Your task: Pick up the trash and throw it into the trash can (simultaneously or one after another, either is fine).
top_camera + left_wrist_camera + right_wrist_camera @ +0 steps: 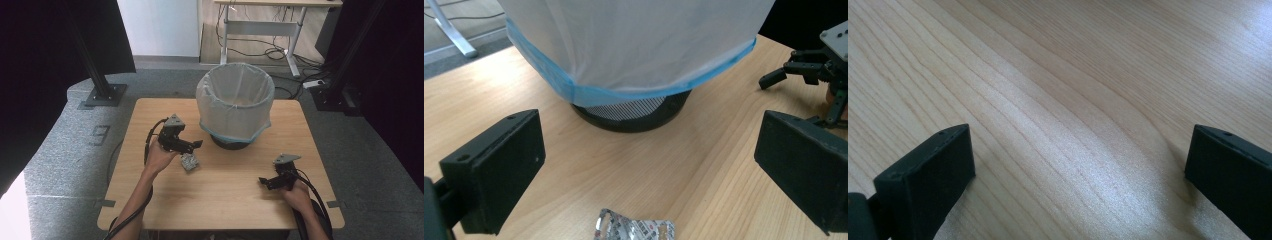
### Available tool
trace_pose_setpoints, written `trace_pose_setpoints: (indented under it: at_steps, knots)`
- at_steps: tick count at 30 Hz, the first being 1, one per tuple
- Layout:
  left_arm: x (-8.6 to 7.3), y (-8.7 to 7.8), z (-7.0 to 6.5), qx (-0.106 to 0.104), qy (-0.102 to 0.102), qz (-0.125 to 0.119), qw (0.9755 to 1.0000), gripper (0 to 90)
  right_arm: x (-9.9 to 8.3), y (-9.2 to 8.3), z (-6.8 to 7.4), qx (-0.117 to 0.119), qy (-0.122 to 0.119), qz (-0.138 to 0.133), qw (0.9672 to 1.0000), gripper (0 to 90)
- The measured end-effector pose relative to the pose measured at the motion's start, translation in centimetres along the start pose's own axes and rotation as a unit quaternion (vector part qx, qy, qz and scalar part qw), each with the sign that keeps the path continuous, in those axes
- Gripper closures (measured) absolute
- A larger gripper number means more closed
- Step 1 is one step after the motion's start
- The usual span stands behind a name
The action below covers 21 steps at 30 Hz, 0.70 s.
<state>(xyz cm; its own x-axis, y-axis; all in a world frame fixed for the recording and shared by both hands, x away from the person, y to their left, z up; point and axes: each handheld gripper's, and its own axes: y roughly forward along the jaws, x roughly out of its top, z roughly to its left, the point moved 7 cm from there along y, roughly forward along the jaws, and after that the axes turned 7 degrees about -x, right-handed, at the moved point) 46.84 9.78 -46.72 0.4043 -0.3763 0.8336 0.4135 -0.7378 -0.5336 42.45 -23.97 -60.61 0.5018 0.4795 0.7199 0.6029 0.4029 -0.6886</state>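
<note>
The right hand-held gripper [266, 182] rests low near the front right of the tabletop [235, 200], jaws spread wide with nothing between them; its own view shows bare wood grain.

The left hand-held gripper [196, 145] hovers over the left middle of the tabletop, jaws also spread wide and empty. Just beneath and in front of it lies the crumpled foil wrapper [189, 161], flat on the wood and near the base of the bin; in the left gripper view the wrapper [634, 230] sits at the bottom edge, between the two jaws but below their tips.

Handling estimate: the wrapper is probably very light, thin and easily crushed, with a slick metallic surface (it may slide rather than lift). Grip a raised crease or folded edge, not the flat face.

Farther back stands the waste bin [235, 107], lined with a translucent white bag [639, 45] folded over the rim. Its contents cannot be determined from here.
</note>
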Motion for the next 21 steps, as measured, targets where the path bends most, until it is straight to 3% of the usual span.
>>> trace_pose_setpoints:
  at_steps: [21]
  knots:
    - [-4.1,2.5,0.0,0.001,-0.003,0.024,0.9997,0.0,0.0,0.0,0.0,0.0,0.001,0.001,1.0,0.0]
